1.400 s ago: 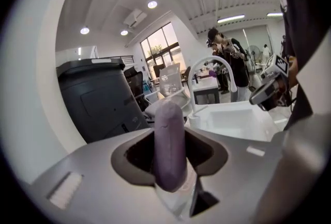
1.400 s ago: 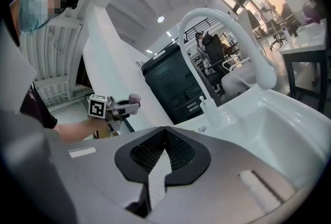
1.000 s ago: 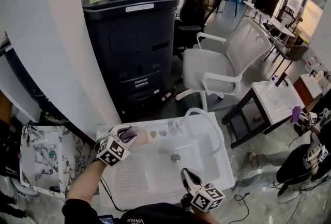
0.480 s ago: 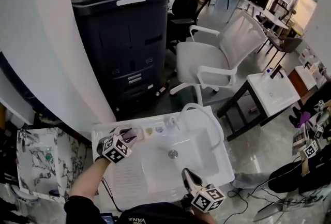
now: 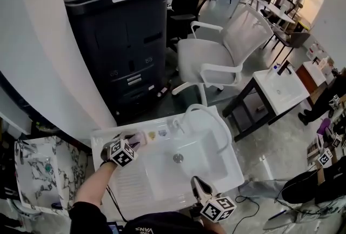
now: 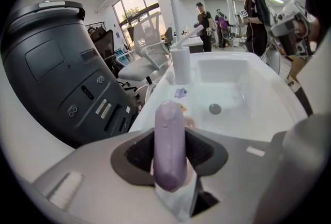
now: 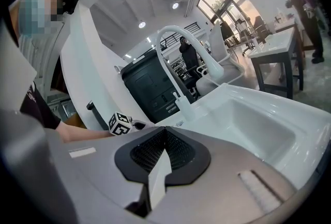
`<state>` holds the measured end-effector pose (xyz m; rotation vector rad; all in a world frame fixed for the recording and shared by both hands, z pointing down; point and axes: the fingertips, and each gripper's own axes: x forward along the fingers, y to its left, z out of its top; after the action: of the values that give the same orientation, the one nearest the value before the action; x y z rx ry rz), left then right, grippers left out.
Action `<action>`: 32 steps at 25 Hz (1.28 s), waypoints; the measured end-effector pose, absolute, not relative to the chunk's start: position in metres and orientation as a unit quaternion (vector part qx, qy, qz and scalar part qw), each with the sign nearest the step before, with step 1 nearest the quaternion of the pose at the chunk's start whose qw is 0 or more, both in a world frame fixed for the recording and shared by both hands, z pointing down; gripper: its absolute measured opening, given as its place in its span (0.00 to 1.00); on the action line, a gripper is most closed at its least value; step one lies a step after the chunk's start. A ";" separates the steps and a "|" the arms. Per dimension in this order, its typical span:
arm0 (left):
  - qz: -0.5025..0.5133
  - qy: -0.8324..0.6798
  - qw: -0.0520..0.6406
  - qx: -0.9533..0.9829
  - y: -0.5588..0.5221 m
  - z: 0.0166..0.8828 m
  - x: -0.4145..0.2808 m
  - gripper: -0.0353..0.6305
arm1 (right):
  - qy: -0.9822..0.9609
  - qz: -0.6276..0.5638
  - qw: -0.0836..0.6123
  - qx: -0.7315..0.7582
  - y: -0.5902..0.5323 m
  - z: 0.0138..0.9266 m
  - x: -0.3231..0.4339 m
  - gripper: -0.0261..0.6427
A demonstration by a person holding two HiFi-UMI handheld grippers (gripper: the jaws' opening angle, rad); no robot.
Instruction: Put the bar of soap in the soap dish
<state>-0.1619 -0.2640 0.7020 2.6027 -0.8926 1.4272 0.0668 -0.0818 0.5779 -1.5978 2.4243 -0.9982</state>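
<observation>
My left gripper [image 5: 131,145] is shut on a lilac bar of soap [image 6: 169,137], which stands on edge between the jaws. The bar [image 5: 137,138] hangs low over the back left ledge of the white sink unit [image 5: 216,165]. Just past the soap, a small beige thing [image 6: 189,121] lies on that ledge, partly hidden; I cannot tell whether it is the soap dish. My right gripper [image 5: 196,184] is at the sink's front edge with its fingers together and nothing between them. In the right gripper view the left gripper's marker cube [image 7: 120,123] shows to the left of the basin.
A tall curved white faucet [image 6: 182,16] rises behind the basin, whose drain [image 6: 215,109] is in the middle. A big dark machine [image 5: 116,33] and a white office chair [image 5: 227,57] stand behind the sink. People [image 6: 253,8] stand beyond it.
The left gripper has come down with the soap toward the sink's back left ledge. The right gripper has stayed at the front edge.
</observation>
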 end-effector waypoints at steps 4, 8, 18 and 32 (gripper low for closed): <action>0.477 -0.276 0.021 0.835 -0.265 0.714 -0.162 0.35 | 0.784 -0.328 0.036 -0.526 -0.079 0.580 0.068 0.03; 0.493 -0.267 0.012 0.828 -0.267 0.724 -0.162 0.35 | 0.780 -0.331 0.034 -0.530 -0.077 0.584 0.070 0.03; 0.526 -0.246 -0.010 0.814 -0.265 0.740 -0.165 0.35 | 0.780 -0.335 0.028 -0.528 -0.082 0.584 0.068 0.03; 0.513 -0.248 0.001 0.822 -0.271 0.736 -0.166 0.35 | 0.778 -0.335 0.029 -0.532 -0.086 0.582 0.072 0.03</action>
<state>-0.1665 -0.2709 0.7357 2.5805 -0.7770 1.6093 0.0716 -0.0856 0.5821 -1.6394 2.3981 -1.0317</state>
